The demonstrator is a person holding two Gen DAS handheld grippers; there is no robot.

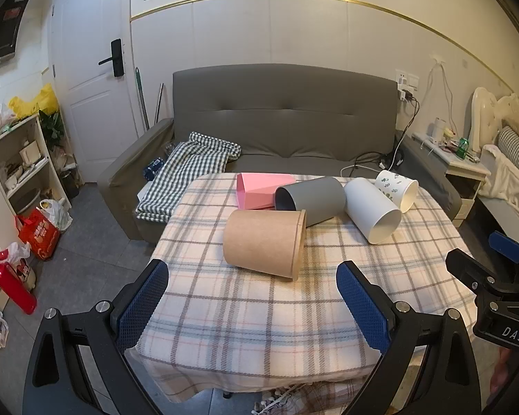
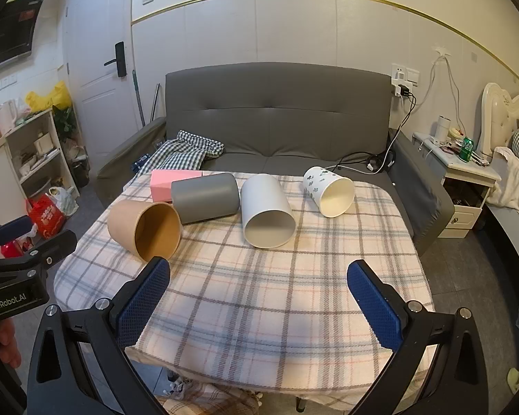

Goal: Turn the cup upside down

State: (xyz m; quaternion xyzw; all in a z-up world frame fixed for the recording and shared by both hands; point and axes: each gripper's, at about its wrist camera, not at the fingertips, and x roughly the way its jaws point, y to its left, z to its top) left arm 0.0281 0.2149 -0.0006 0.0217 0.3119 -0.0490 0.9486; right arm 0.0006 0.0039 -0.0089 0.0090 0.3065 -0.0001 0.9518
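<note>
Several cups lie on their sides on a plaid-covered table point(image 1: 245, 314) point(image 2: 259, 294). A brown paper cup point(image 1: 264, 243) point(image 2: 145, 228) lies nearest. Behind it lie a grey cup point(image 1: 311, 200) point(image 2: 206, 197), a white cup point(image 1: 372, 209) point(image 2: 266, 211), a white cup with a leaf print point(image 1: 398, 188) point(image 2: 328, 190) and a pink box-shaped cup point(image 1: 259, 190) point(image 2: 171, 181). My left gripper point(image 1: 252, 276) is open and empty, just short of the brown cup. My right gripper point(image 2: 259, 273) is open and empty over the table's near part, in front of the white cup.
A grey sofa point(image 1: 283, 117) with a checked cloth point(image 1: 190, 166) stands behind the table. Shelves and bags point(image 1: 38, 228) are at the left. A nightstand point(image 2: 463, 169) and bed are at the right. Each gripper shows at the edge of the other's view point(image 1: 494, 276) point(image 2: 20, 266).
</note>
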